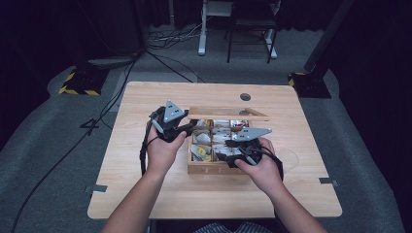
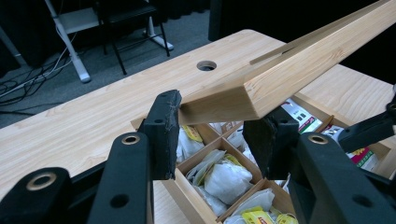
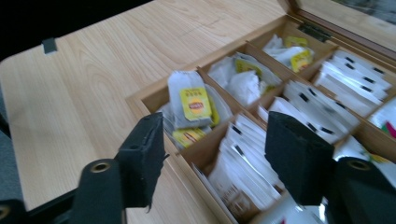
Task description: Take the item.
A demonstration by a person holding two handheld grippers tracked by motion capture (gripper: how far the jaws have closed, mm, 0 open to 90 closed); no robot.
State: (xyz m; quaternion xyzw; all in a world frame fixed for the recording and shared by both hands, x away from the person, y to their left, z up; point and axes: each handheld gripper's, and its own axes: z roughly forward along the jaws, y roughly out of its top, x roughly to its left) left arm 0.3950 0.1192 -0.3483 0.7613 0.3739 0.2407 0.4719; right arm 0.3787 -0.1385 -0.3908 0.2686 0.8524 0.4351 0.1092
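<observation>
In the high view, the right hand (image 1: 262, 167) and its gripper cover the near right compartments of the wooden box (image 1: 206, 167), and the packets inside are too small to read. The raised lid (image 2: 299, 70) runs off the top right edge of the left gripper view and hides the box's far cells. In the right gripper view, the lid's glass pane (image 3: 359, 14) is cut off, and print on the white sachets (image 3: 322, 109) is blurred.
</observation>
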